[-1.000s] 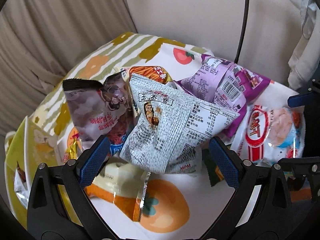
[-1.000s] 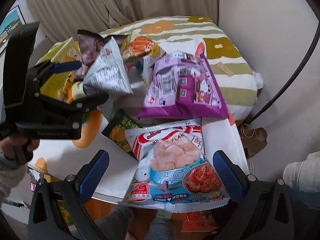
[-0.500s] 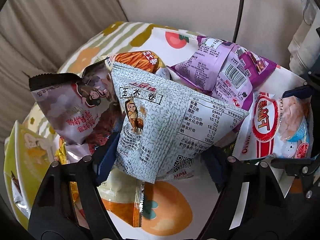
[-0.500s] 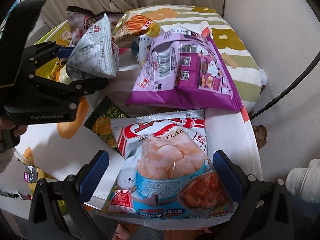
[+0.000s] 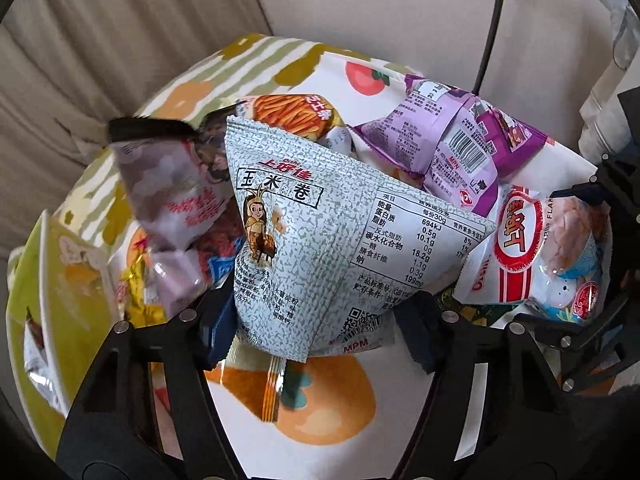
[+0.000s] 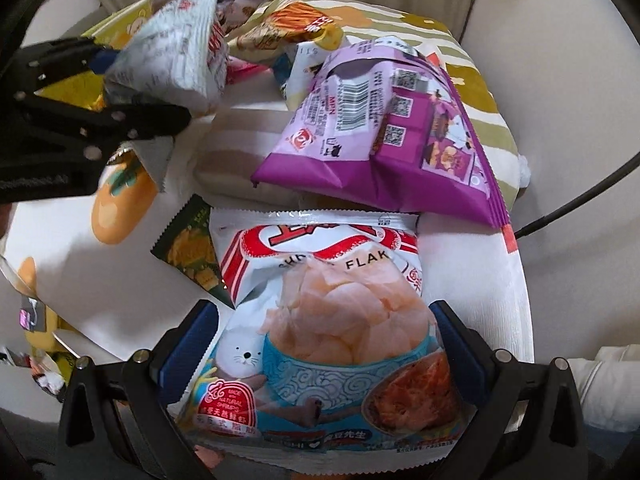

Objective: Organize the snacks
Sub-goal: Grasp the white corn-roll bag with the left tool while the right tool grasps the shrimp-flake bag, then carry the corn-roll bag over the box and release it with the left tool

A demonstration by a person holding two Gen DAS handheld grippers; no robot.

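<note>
A grey speckled corn-roll bag (image 5: 328, 240) stands upright between the fingers of my left gripper (image 5: 320, 332). The jaws are closing and the blue pads press its lower corners. The right wrist view shows this bag (image 6: 176, 56) held off the table in the left gripper (image 6: 148, 88). My right gripper (image 6: 322, 344) is open and low over a white and red shrimp flakes bag (image 6: 320, 320). Its fingers straddle the bag's lower half without squeezing it. The shrimp bag (image 5: 532, 248) lies flat near the table's right edge.
A purple bag (image 6: 380, 128) lies behind the shrimp bag. An orange stick-snack bag (image 5: 296, 114), a mauve bag (image 5: 172, 184) and a yellow-green bag (image 5: 32, 300) crowd the back left. A dark green packet (image 6: 192, 248) pokes from under the shrimp bag. The persimmon-print tablecloth (image 5: 320, 400) meets curtain and wall.
The left jaws came in from wide apart onto the grey bag, which now stands steeper. The right gripper sank toward the shrimp flakes bag, which now fills the gap between its fingers.
</note>
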